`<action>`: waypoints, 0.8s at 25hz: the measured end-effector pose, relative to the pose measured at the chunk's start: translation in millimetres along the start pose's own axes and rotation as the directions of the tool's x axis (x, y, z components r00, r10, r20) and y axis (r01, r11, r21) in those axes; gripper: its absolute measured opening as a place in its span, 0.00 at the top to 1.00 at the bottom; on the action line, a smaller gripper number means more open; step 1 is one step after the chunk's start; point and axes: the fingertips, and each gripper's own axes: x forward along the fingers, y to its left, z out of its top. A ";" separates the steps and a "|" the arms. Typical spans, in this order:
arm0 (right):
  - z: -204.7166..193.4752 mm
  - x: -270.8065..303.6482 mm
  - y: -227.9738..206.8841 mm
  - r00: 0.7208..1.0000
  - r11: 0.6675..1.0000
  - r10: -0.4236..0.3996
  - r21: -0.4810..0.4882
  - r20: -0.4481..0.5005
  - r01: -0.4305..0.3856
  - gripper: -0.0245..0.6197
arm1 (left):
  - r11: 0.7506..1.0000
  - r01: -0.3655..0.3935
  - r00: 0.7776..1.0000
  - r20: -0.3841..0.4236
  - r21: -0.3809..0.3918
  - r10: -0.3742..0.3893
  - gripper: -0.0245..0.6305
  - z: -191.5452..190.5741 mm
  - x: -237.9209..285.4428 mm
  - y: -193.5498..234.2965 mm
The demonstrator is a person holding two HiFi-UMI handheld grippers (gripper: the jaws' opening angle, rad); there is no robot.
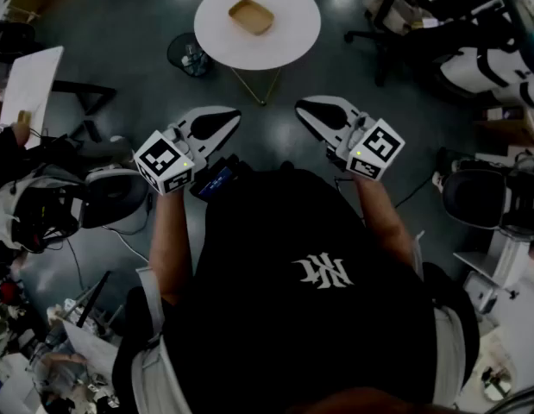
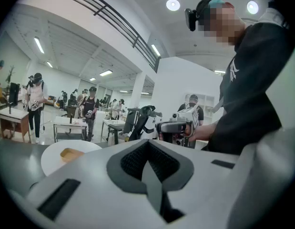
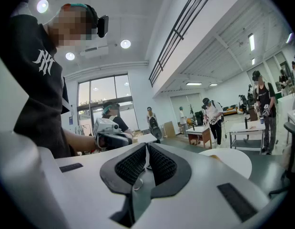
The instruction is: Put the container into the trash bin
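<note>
A shallow tan container (image 1: 252,15) lies on the round white table (image 1: 288,33) ahead of me. A dark mesh trash bin (image 1: 189,56) stands on the floor just left of that table. My left gripper (image 1: 229,118) and right gripper (image 1: 307,108) hang in front of my chest, well short of the table, tips angled toward each other. In the left gripper view the left gripper (image 2: 147,146) has its jaws shut on nothing, with the container (image 2: 71,154) far off at lower left. The right gripper (image 3: 147,147) also has its pads together with nothing between them.
Office chairs (image 1: 474,197) and dark equipment crowd the right side. A white desk (image 1: 29,84) and cluttered gear sit on the left. Cables run over the dark floor. Several people (image 2: 35,101) stand among desks in the background hall.
</note>
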 end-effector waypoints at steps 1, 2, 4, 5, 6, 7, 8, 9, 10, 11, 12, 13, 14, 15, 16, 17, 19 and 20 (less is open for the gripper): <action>-1.0 -5.5 -1.2 1.000 1.000 0.007 0.003 -0.003 -0.007 0.89 | 1.000 -0.006 1.000 0.005 -0.005 0.006 0.96 1.6 5.3 -3.3; -2.3 -11.0 -2.3 1.000 1.000 0.013 0.006 -0.006 -0.012 0.89 | 1.000 -0.010 1.000 0.010 -0.009 0.010 0.96 3.0 10.7 -6.5; -5.5 -20.3 -4.2 1.000 1.000 0.021 0.013 -0.013 -0.020 0.89 | 1.000 -0.011 1.000 0.017 -0.014 0.011 0.96 4.8 21.0 -11.7; -6.7 -23.6 -4.4 1.000 1.000 0.025 0.015 -0.015 -0.025 0.89 | 1.000 -0.007 1.000 0.018 -0.014 0.007 0.96 5.1 25.2 -13.5; -7.3 -26.0 -4.2 0.999 0.999 0.032 0.015 -0.014 -0.031 0.89 | 1.000 -0.003 1.000 0.018 -0.012 0.003 0.96 4.7 28.8 -14.8; -7.7 -28.1 -4.1 0.999 0.999 0.038 0.014 -0.013 -0.038 0.89 | 1.000 -0.001 1.000 0.016 -0.011 0.001 0.96 4.0 31.9 -16.0; -8.2 -30.3 -4.7 0.999 0.999 0.044 0.013 -0.011 -0.044 0.89 | 1.000 -0.001 1.000 0.012 -0.012 0.001 0.96 3.6 35.1 -17.4; -9.0 -33.1 -5.9 0.999 0.999 0.048 0.013 -0.010 -0.048 0.89 | 1.000 -0.001 1.000 0.008 -0.012 0.001 0.96 3.2 38.6 -19.2; -10.1 -36.4 -7.6 0.999 0.999 0.052 0.016 -0.009 -0.052 0.89 | 1.000 0.000 1.000 0.008 -0.011 0.001 0.96 2.4 42.2 -21.3; -11.3 -39.8 -9.6 0.998 0.998 0.056 0.021 -0.009 -0.056 0.89 | 1.000 0.000 1.000 0.008 -0.009 0.000 0.96 1.9 45.6 -23.2; -12.4 -43.0 -11.6 0.998 0.998 0.060 0.025 -0.007 -0.060 0.89 | 1.000 -0.004 1.000 0.006 -0.010 0.004 0.96 2.4 48.6 -24.9; -13.2 -45.6 -13.6 0.998 0.998 0.064 0.029 -0.005 -0.064 0.89 | 1.000 -0.011 1.000 0.002 -0.014 0.011 0.96 3.6 51.0 -26.3; -13.7 -47.5 -15.5 0.998 0.997 0.067 0.030 -0.002 -0.067 0.89 | 1.000 -0.018 1.000 -0.002 -0.018 0.018 0.96 4.5 52.6 -27.0; -13.4 -48.7 -17.0 0.998 0.997 0.069 0.032 0.004 -0.069 0.89 | 1.000 -0.023 1.000 -0.002 -0.021 0.023 0.96 4.6 53.2 -27.5; -12.3 -49.2 -18.0 0.997 0.997 0.069 0.034 0.014 -0.070 0.89 | 0.999 -0.028 1.000 0.001 -0.024 0.028 0.96 4.6 52.8 -27.8; -10.7 -49.3 -18.7 0.997 0.997 0.070 0.037 0.027 -0.071 0.89 | 0.999 -0.035 0.999 0.001 -0.030 0.035 0.96 4.8 52.0 -28.3; -8.5 -49.9 -19.2 0.996 0.996 0.075 0.038 0.042 -0.076 0.89 | 0.998 -0.051 0.999 -0.002 -0.041 0.051 0.96 4.0 51.2 -29.6; -8.7 -50.6 -19.6 0.996 0.996 0.079 0.037 0.041 -0.080 0.89 | 0.997 -0.058 0.998 -0.004 -0.045 0.058 0.96 2.6 51.9 -30.5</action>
